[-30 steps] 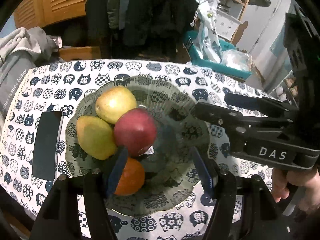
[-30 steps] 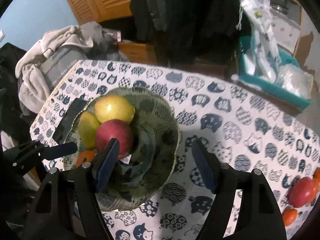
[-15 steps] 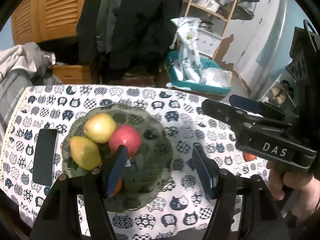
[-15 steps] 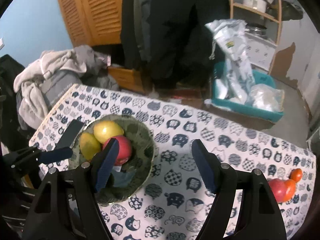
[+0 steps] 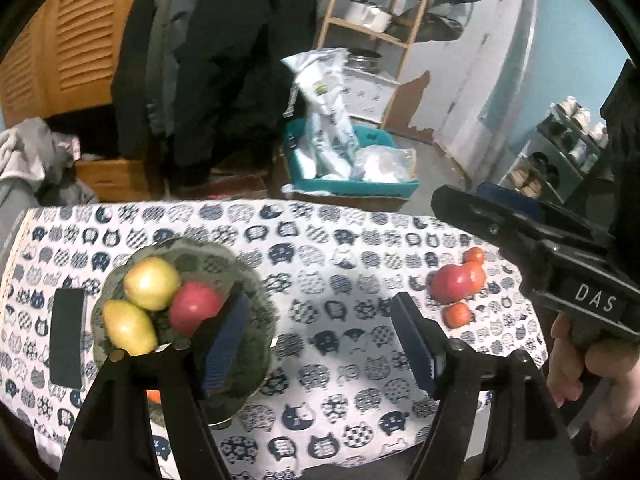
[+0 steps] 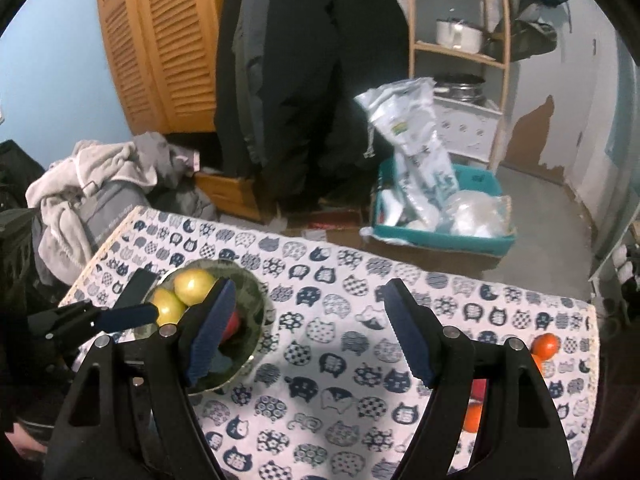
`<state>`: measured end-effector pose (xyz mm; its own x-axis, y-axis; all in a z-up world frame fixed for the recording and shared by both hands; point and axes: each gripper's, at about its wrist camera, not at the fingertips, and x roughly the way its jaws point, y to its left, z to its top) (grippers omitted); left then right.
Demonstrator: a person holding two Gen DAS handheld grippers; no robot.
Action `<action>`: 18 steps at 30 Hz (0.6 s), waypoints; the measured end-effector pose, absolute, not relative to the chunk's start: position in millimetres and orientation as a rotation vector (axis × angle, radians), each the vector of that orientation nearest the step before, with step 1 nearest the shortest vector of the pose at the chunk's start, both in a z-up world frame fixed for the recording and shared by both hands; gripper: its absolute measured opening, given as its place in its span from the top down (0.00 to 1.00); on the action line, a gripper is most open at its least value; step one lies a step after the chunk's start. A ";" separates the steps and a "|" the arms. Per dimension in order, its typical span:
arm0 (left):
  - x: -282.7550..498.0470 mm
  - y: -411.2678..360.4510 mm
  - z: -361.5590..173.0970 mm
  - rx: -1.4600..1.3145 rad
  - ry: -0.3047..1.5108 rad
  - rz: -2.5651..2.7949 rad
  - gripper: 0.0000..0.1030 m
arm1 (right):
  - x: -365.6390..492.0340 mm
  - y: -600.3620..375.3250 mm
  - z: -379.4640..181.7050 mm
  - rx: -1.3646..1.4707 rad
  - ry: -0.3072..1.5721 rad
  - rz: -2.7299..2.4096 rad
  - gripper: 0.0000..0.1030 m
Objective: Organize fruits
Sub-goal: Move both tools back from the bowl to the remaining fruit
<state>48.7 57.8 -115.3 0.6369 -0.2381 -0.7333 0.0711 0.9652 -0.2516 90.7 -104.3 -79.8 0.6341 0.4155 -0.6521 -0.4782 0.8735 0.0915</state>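
Fruit split: bowl (image 5: 256, 300) holds two yellow fruits and red apple (image 5: 194, 312); left view alone shows loose cluster (image 5: 458, 284) whole. Left gripper (image 5: 320, 340), right gripper (image 6: 310, 328) jaws apart, empty.

Both wrist cameras look down obliquely over the near table edge toward the bowl (image 5: 256, 304) from well above it. The left wrist view sits closer, with the bowl left of centre. The right wrist view stands higher and farther right of the bowl (image 6: 256, 304). Shared coverage: bowl, tablecloth (image 5: 320, 240) (cat pattern), teal bin (image 6: 440, 236).
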 end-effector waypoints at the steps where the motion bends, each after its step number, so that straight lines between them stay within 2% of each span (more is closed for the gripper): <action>1: 48.6 54.0 -113.1 -0.204 0.863 -0.183 0.27 | 88.7 -109.3 -77.1 -0.093 0.714 0.503 0.26; 5: 46.2 36.4 -101.8 -0.184 0.838 -0.218 0.22 | 83.0 -126.6 -71.1 -0.097 0.695 0.476 0.26; 18: 53.9 -15.0 -97.5 -0.112 0.850 -0.294 0.21 | 65.7 -191.2 -58.0 -0.099 0.651 0.393 0.25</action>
